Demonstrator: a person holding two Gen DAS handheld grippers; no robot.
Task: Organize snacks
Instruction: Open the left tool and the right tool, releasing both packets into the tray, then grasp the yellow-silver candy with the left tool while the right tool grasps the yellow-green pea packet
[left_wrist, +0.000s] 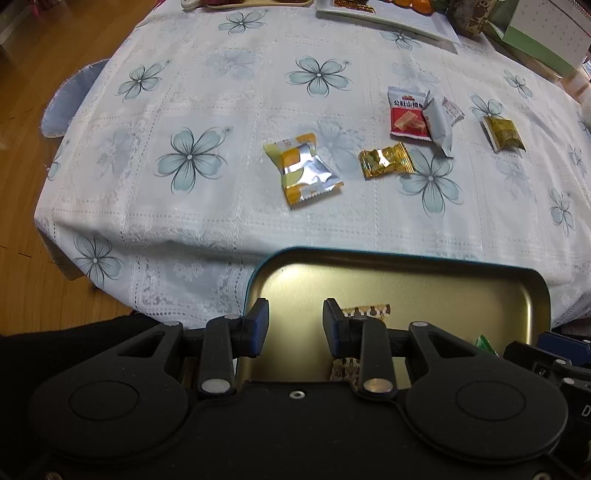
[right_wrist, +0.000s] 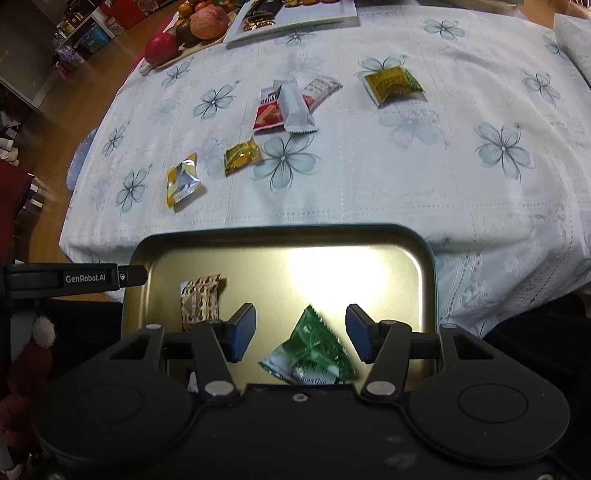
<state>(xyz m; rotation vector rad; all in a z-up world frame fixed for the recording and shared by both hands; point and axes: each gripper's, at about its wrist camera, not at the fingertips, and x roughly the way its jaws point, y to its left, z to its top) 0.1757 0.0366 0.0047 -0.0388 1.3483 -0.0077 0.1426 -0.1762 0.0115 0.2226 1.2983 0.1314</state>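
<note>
The tin tray (right_wrist: 428, 266) looks like smooth metal, and its gold inside shines. The tablecloth (left_wrist: 221, 92) is pale cloth with lacy bumps. The floor (left_wrist: 44, 66) is shiny wood. The silver and orange packet (left_wrist: 303, 168) and the gold packet (left_wrist: 386, 160) are crinkly, shiny foil. The green packet (right_wrist: 314, 347) is glossy plastic. The fingers (left_wrist: 255, 328) are matt black plastic with blue pads.

Two packets (right_wrist: 199, 301) (right_wrist: 312, 349) lie in tin (right_wrist: 284, 236) at table's near edge, five more snacks (right_wrist: 284, 107) scattered on tablecloth (right_wrist: 406, 177) behind it
</note>
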